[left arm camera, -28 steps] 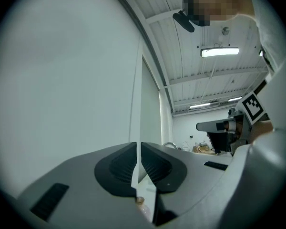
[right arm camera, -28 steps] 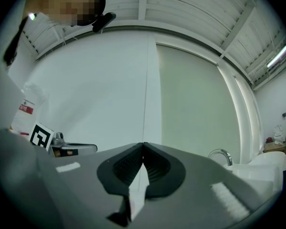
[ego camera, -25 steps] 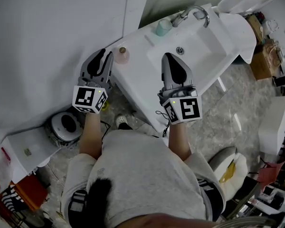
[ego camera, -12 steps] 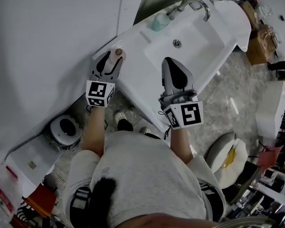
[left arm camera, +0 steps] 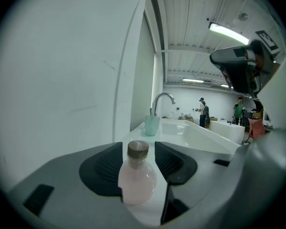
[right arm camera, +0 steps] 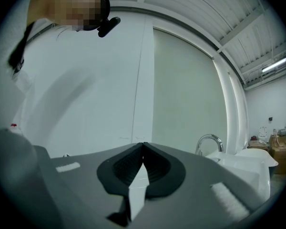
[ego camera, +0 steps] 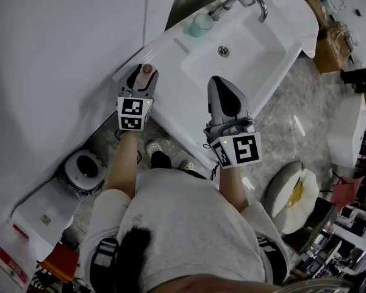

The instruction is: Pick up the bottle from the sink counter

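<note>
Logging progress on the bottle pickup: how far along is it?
Done: the left gripper is lined up, the bottle between its fingers, which have just been opening. In hand: no grip yet; the bottle stands on the sink counter. Left: close and lift. The right gripper is shut and empty.

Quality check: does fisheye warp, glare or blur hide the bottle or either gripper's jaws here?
Head view: dim and grey, edges bent, bottle cap legible at the left gripper. Left gripper view: heavy fisheye, black corners, ceiling light glaring, bottle sharp between jaws that have just been opening. Right gripper view: same fisheye, soft even light, right gripper tips sharp and together.
</note>
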`<state>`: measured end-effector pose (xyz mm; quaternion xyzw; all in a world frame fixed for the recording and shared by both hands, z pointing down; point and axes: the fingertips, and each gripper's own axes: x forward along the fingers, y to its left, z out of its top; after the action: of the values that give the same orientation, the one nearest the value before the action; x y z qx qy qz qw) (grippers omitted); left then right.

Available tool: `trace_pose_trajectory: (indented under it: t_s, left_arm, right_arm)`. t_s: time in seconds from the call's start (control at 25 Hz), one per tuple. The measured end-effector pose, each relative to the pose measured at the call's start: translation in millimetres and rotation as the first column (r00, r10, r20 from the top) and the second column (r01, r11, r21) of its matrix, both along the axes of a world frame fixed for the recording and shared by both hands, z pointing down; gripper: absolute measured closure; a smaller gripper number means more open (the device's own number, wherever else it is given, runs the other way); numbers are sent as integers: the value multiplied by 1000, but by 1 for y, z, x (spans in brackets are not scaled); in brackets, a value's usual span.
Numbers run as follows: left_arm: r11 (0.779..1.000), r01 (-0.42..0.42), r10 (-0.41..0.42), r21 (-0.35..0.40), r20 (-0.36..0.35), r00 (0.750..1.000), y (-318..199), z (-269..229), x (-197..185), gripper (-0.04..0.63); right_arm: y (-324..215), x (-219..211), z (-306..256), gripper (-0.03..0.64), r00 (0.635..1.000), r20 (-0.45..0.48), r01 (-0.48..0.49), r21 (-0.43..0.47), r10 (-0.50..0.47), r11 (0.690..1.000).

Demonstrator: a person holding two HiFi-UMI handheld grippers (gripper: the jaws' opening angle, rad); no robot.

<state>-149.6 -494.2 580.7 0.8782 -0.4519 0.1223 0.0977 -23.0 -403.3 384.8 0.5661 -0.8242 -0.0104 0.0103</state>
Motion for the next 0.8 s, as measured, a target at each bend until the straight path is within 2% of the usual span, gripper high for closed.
trace_pose_trajectory:
  t_s: [0.36, 0.64, 0.8]
  left_arm:
    - [997, 37, -34, -61, 47, 998, -9, 17, 2, 403]
    - [999, 21, -17, -44, 78, 997, -8, 17, 3, 446]
    - [998, 33, -31, -56, 47, 998, -8, 17, -1, 448]
  right_arm:
    - [-2, 2, 4, 607, 1000, 0, -10, -11, 10, 1000]
    - [-1, 0, 4, 607, 1000, 1, -9, -12, 9, 1000]
    - [1, 0, 5, 607, 1000, 2, -12, -10, 12, 1000]
